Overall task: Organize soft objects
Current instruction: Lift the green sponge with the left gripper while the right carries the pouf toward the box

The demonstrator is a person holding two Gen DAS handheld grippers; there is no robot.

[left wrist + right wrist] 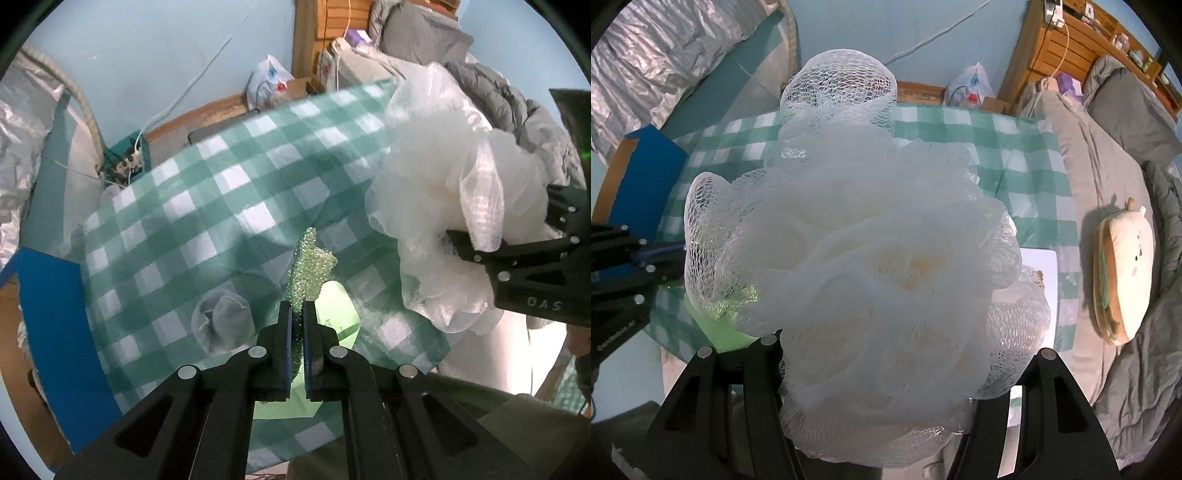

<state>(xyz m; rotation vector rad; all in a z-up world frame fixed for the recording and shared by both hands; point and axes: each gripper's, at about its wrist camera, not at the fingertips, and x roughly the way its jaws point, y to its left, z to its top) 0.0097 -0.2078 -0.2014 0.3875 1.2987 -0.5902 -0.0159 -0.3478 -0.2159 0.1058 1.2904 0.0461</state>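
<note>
The left gripper [297, 317] is clamped on a green sparkly scrubber [309, 271], held upright above the light-green sheet [338, 314]; the white mesh loofah [871, 266] is gripped by the right gripper [879, 369], right of that sheet.

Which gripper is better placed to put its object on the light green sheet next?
Left. The left gripper, shut on the glittery green scrubber, is directly above the light green sheet. The right gripper holds the white mesh bath pouf off to the side.
</note>
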